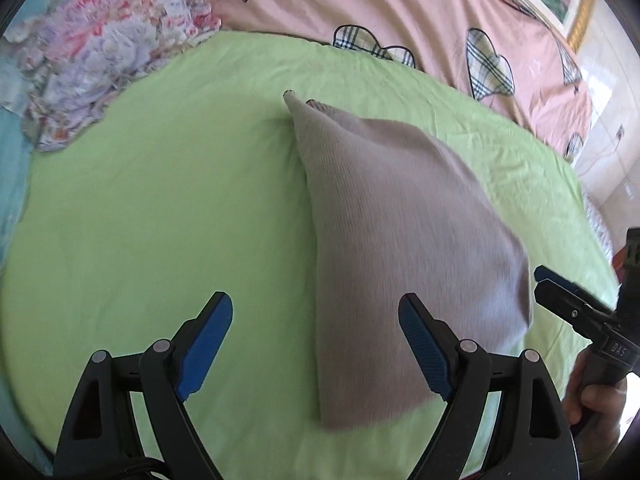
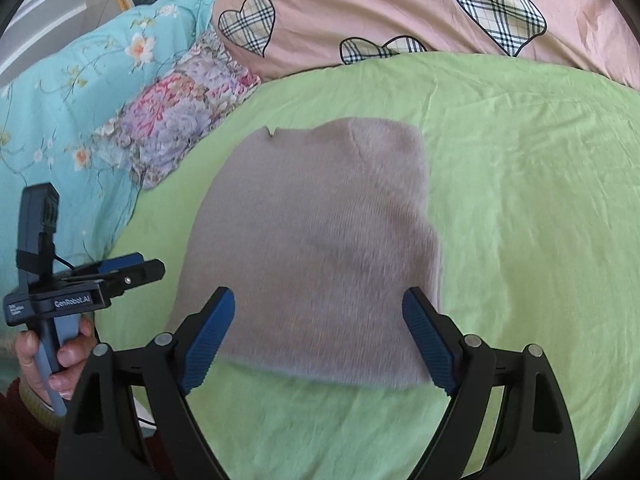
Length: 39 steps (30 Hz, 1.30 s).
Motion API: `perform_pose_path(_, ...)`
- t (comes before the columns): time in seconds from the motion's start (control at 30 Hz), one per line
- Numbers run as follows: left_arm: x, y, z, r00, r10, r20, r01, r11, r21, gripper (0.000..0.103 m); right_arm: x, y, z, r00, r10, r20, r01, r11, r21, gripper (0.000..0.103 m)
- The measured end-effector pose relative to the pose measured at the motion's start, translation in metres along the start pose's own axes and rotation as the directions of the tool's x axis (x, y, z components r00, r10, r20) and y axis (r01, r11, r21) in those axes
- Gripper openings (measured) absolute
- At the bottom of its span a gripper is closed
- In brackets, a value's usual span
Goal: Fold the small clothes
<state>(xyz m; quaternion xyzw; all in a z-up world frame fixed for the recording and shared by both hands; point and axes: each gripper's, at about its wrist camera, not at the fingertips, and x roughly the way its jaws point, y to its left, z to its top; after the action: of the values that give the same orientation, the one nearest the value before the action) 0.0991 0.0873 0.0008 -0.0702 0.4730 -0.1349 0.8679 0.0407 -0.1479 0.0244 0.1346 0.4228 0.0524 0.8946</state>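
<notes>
**Grey knit garment lying folded on the green sheet, both grippers hovering empty**

Grey knit garment [image 2: 316, 248] is lying flat on the green sheet [image 2: 520, 200] spread over the bed, already doubled into a compact block with a tapered far corner. Nearest the garment's near edge, the right gripper [image 2: 318, 336] is hanging just above it, jaws spread wide and gripping nothing. The left gripper [image 1: 316, 344] is hovering beside the garment's left edge, jaws equally wide, one blue pad [image 1: 424, 352] over the cloth and the other over bare sheet; it too is holding nothing. Neither appears to be touching the knit.

Judging from this, one fold is looking finished and the grippers are sitting between steps. A further fold would be calling for pinching an edge and carrying it across. Beyond the garment, a floral cloth [image 2: 180, 128] and a pink heart-print quilt [image 2: 360, 8] are lying at the sheet's far border.
</notes>
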Motion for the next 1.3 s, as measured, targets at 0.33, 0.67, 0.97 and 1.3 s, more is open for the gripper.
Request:
perform_pose_path(0.33,0.069,0.033,0.091,0.985,-0.162,-0.057,0.153,0.978,-0.144,0.085,0.041,-0.047,0.066,1.0,0.022,0.015,-0.024,0.991,0.13,0.086)
perform_pose_path(0.67,0.144,0.038,0.134,0.97,-0.229,-0.08,0.214,0.964,-0.156,0.022,0.094,-0.076,0.074,0.993,0.096,-0.066,-0.078,0.969,0.233,0.044)
perform_pose_path(0.97,0.142,0.022,0.134,0.993,-0.113,-0.022,0.112,0.992,-0.051,0.021,0.088,-0.061,0.069,0.999,0.031,-0.045,-0.024,0.989,0.147,0.014)
perform_pose_path(1.3,0.111,0.041,0.152,0.999,-0.021,0.024,0.024,0.994,-0.105,0.021,0.064,-0.07,0.06,1.0,0.011,-0.018,-0.006,0.974,0.227,0.025)
